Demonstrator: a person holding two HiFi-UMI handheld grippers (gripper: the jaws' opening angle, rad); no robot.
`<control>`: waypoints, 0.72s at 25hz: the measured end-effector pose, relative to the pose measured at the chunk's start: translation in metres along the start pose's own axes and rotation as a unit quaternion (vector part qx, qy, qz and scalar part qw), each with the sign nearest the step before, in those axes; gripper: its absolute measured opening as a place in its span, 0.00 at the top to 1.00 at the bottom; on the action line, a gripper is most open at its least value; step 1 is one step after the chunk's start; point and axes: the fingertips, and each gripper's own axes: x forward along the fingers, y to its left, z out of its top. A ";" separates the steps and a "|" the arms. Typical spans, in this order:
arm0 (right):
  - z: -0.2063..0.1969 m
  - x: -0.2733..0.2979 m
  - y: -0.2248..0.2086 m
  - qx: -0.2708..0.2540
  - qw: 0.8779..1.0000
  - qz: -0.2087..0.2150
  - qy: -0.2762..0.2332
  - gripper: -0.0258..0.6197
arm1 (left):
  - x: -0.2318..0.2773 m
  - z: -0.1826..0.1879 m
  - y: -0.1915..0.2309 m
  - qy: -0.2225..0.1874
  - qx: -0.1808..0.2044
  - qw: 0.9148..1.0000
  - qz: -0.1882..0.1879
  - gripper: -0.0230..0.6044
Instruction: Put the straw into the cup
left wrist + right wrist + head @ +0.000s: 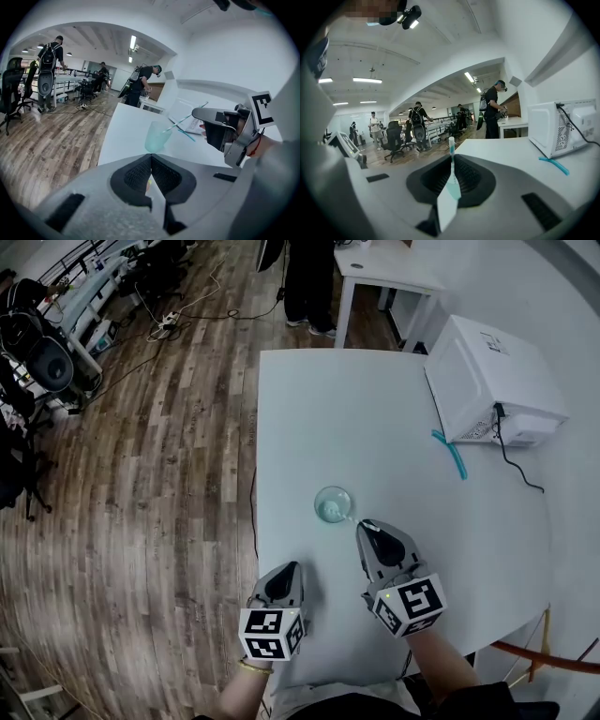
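Our right gripper (365,525) clamps the straw (451,157); we see its length point at ten o'clock to the cup (333,504) just beside. The left gripper (288,567), clenched empty, lies farther.

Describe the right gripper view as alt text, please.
The right gripper is shut on a striped straw, its tip poking out past the jaws. Beyond is a white table with a microwave at right.

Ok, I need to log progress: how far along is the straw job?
Done: the straw is picked up, pinched in the right hand-held gripper. In hand: its far end reaches the rim of the cup. Remaining: slide it in and let go.
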 end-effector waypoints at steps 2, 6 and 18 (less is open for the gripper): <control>-0.005 0.004 -0.002 0.001 1.000 0.000 0.005 0.90 | 0.003 -0.002 0.001 0.003 0.001 1.000 0.002 0.94; -0.013 0.011 -0.007 0.006 1.000 -0.002 0.012 0.90 | 0.009 -0.003 0.003 0.009 0.002 1.000 0.002 0.94; -0.031 0.028 -0.016 0.021 0.999 -0.008 0.023 0.90 | 0.020 -0.018 0.010 0.031 0.001 1.000 0.007 0.94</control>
